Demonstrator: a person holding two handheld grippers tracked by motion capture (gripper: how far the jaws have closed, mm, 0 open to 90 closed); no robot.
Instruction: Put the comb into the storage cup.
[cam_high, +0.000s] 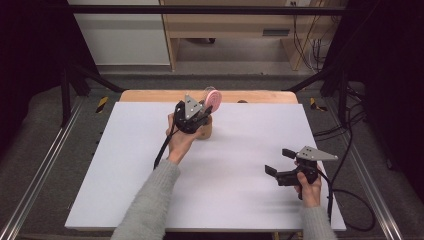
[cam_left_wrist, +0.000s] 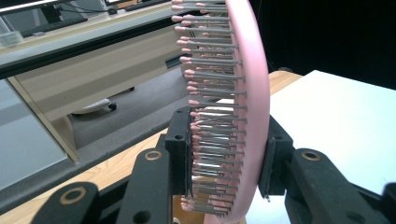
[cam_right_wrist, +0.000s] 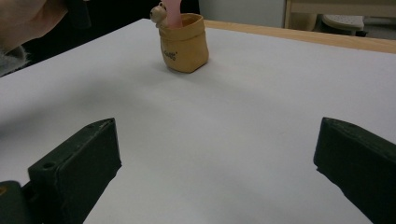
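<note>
Since nobody gave me a task line, I'm going off what's in the jaws: a pink hairbrush (cam_left_wrist: 243, 93). It stands roughly upright, long axis vertical, head up, with its lower end down in a little tan pouch-shaped holder (cam_right_wrist: 183, 43) that sits near the far edge of the table (cam_high: 125, 175), about the middle of that edge. There's a small bear-like figure on the holder's rim, as far as I can tell.

My left hand-held gripper (cam_high: 192, 116) is pinching the brush head across its thickness. In the left gripper view one jaw presses into the bristle side and the other backs the smooth pink shell, so the grip sits partway up the head with the bristle rows running up past it. The jaws cross the long axis, not along it.

What the next move hangs on, I reckon: the brush axis points straight up out of the holder, so whether it's going in or coming out, travel has to follow that line or the holder tips. I can't tell which way it's headed.

The right hand-held gripper (cam_high: 290, 167) is well apart, toward the near right corner, jaws spread wide over bare table with nothing between them. It faces the holder from a distance. Left is clearly the nearer hand.
</note>
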